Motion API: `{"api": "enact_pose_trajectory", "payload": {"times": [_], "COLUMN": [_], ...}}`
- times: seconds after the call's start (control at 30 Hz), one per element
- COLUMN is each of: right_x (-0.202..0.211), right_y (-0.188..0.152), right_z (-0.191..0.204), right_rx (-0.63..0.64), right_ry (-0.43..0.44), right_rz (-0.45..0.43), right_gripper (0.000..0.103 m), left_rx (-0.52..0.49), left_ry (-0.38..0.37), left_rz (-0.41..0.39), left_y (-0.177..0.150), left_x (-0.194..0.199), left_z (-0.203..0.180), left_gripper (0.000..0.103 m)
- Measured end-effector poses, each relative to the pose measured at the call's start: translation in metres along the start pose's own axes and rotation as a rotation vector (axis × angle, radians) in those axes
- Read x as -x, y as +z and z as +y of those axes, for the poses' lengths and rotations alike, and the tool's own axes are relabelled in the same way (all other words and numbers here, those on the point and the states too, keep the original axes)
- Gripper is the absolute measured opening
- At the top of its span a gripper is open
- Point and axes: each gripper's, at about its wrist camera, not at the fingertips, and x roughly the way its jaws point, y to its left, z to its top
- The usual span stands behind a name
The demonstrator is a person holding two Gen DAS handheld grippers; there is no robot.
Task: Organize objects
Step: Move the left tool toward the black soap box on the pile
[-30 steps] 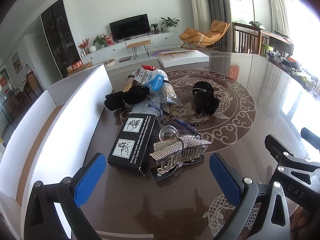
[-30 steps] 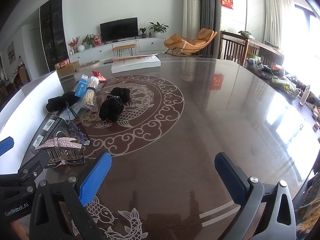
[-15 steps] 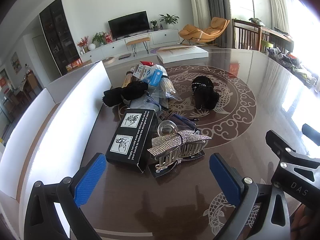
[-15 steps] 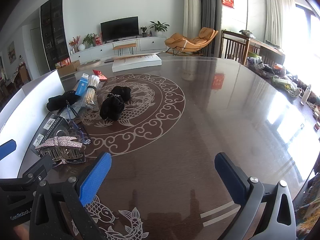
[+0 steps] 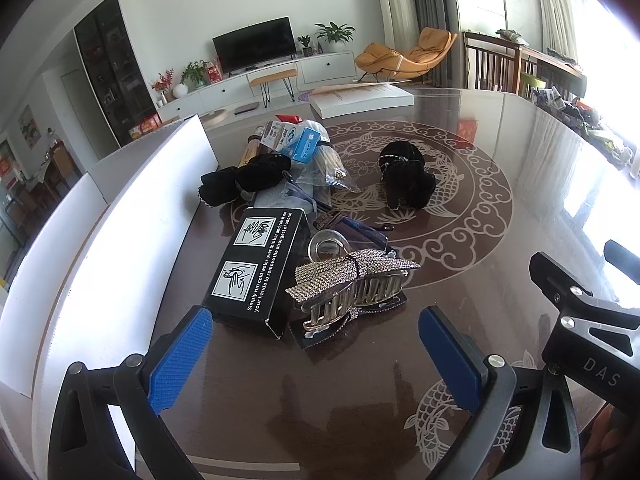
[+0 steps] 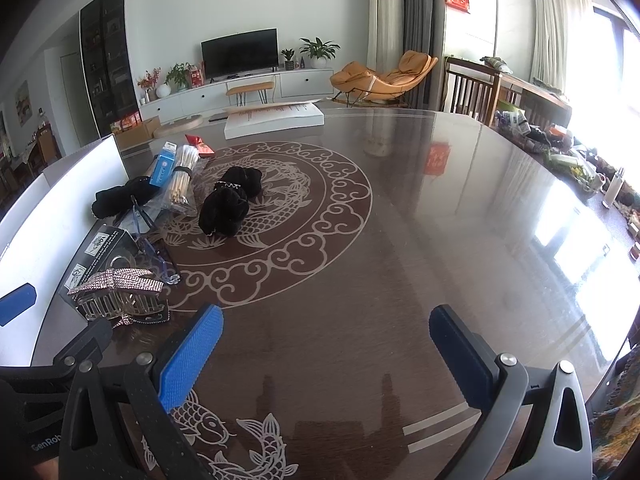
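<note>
Both my left gripper (image 5: 314,354) and right gripper (image 6: 326,354) hover with jaws spread, empty. Ahead of my left jaws sits the rhinestone hair clip (image 5: 352,286), hiding a card beneath, touching the black box (image 5: 258,266) on the desk (image 6: 420,240).

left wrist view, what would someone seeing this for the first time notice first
The sparkly rhinestone bow hair clip catches the eye, lying near the table's front edge just ahead of the open left gripper. Beside it, on its left, lies a black box with white hand-washing pictures. Behind them sits a heap of small items, and a black scrunchie rests alone on the fish pattern.
</note>
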Motion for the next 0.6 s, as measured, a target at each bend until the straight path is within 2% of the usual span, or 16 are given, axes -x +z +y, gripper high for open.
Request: {"api": "enact_pose_trajectory", "payload": {"times": [0.17,0.4,0.6], "right_x": [-0.009,-0.038,-0.048], "right_y": [-0.002,-0.011,-0.015], "right_z": [-0.001,-0.014,-0.014], "right_rx": [-0.002,-0.058,-0.051], "right_ry": [-0.017,-0.053,-0.067], "right_rz": [0.040,0.169,0.208], "right_gripper": [0.103,0.103,0.103], "left_rx": [-0.007,0.007,0.013], "left_ry": [0.002,0.018,0.030], "left_rz": [0.007,0.028,0.060], "left_y": [-0.002,-0.005,-0.012], "left_x": [-0.003,-0.011,-0.022], "left_z": [-0.002,0.004,0.009], "left_gripper": [0.103,0.103,0.103]}}
